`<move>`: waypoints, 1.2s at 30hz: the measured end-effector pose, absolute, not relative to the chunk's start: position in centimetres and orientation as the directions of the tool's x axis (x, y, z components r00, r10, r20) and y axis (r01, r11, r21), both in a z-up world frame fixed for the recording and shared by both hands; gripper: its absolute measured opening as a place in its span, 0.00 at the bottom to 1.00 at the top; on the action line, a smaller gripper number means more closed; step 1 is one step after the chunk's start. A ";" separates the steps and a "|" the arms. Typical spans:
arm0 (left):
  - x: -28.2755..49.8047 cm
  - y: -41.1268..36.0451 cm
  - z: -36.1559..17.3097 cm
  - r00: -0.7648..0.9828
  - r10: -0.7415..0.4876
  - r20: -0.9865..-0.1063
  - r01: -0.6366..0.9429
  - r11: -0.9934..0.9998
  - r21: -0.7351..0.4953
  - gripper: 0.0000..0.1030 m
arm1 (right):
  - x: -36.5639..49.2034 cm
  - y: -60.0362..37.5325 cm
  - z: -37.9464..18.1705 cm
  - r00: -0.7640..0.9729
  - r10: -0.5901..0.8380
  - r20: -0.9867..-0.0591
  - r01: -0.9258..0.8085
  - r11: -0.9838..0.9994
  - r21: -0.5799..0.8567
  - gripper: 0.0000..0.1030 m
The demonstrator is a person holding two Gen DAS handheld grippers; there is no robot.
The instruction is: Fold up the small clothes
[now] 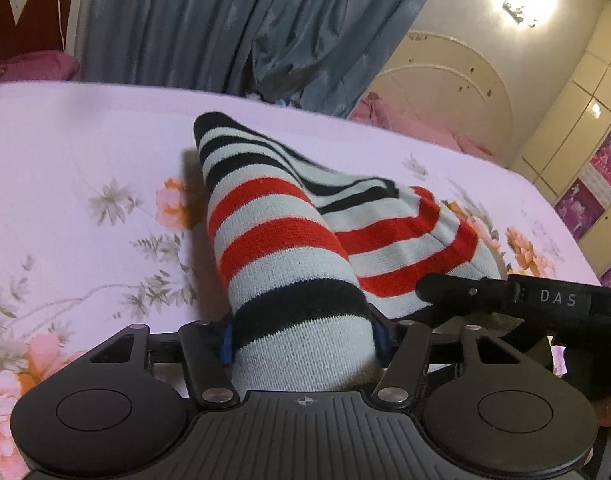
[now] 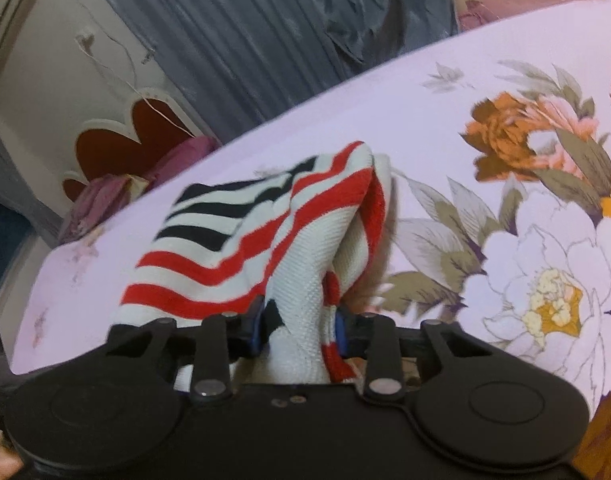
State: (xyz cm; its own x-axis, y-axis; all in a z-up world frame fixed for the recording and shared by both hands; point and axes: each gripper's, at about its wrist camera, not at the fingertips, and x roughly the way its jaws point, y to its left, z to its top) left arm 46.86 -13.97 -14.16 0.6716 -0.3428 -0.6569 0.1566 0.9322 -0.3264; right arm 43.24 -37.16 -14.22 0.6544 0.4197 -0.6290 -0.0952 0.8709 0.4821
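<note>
A small knitted garment (image 1: 273, 232) with white, red and black stripes is bunched on a pink floral bedsheet (image 1: 85, 152). In the left wrist view my left gripper (image 1: 303, 340) is shut on its near end, and the cloth fills the gap between the blue pads. One black finger (image 1: 457, 292) of the other gripper rests against the garment's right side. In the right wrist view my right gripper (image 2: 297, 332) is shut on a white fold of the same garment (image 2: 225, 248), which drapes away from it and rises slightly off the sheet (image 2: 445, 128).
A grey curtain (image 1: 225, 24) hangs behind the bed. A red and white headboard (image 1: 29, 8) and a pink pillow (image 1: 37, 66) stand at the far left. Cream wardrobe doors (image 1: 577, 120) are at the right. The bed's far edge (image 2: 265, 136) curves across the right wrist view.
</note>
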 end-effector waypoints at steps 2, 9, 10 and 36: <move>46.1 -13.3 -13.2 0.686 -0.334 -0.647 0.153 0.935 -0.320 0.57 | 43.1 -36.8 -13.4 0.653 0.443 -0.614 -0.117 0.860 0.496 0.30; 42.8 -6.4 -10.4 0.731 -0.267 -0.628 0.106 0.954 -0.281 0.57 | 42.7 -30.6 -11.1 0.639 0.525 -0.562 -0.209 0.822 0.530 0.30; 42.3 -4.7 -10.1 0.738 -0.256 -0.624 0.097 0.956 -0.277 0.57 | 42.7 -29.3 -10.9 0.637 0.534 -0.556 -0.222 0.818 0.531 0.30; 43.3 25.5 -18.2 0.758 -0.278 -0.589 0.129 0.951 -0.282 0.74 | 46.5 -5.7 -17.1 0.589 0.485 -0.646 -0.134 0.847 0.514 0.48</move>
